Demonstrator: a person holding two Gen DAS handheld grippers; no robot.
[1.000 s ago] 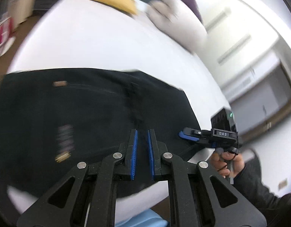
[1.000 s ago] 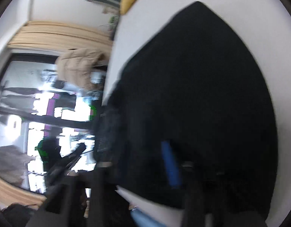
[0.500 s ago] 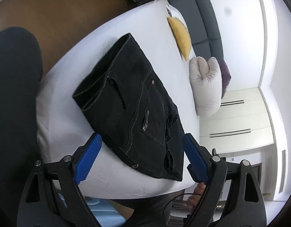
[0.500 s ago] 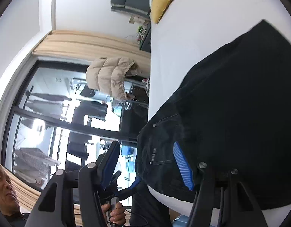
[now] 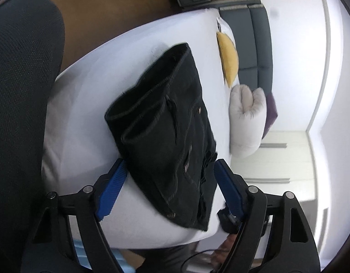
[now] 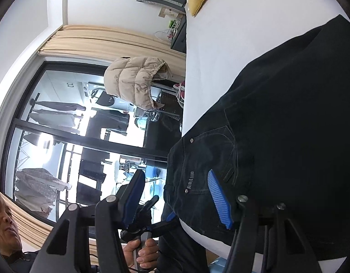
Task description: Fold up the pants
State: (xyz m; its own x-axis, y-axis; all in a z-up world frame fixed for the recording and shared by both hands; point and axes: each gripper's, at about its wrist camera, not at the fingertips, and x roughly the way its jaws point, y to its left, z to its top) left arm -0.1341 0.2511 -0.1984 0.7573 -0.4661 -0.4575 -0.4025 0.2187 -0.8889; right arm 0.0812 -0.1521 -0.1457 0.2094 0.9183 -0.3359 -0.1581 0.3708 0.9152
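Lying folded on the white bed (image 5: pixel 88 118), the black pants (image 5: pixel 168 136) overhang its near edge and could slide off or unfold if snagged. Left hand-held gripper (image 5: pixel 168 188) and right hand-held gripper (image 6: pixel 177 195) are released, their jaws just opened and now empty.

Both views: bright, diffuse daylight; strong fisheye curvature with a dark vignette at the corners. Left wrist view: soft motion blur throughout; the white bed sheet (image 5: pixel 88 113) is near overexposure, and the folded black denim pants (image 5: pixel 166 136) keep visible stitching but cast only a faint shadow. Right wrist view: sharper; the large black-framed glass window (image 6: pixel 68 136) is the light source and is blown out in patches, leaving the pants nearly featureless.
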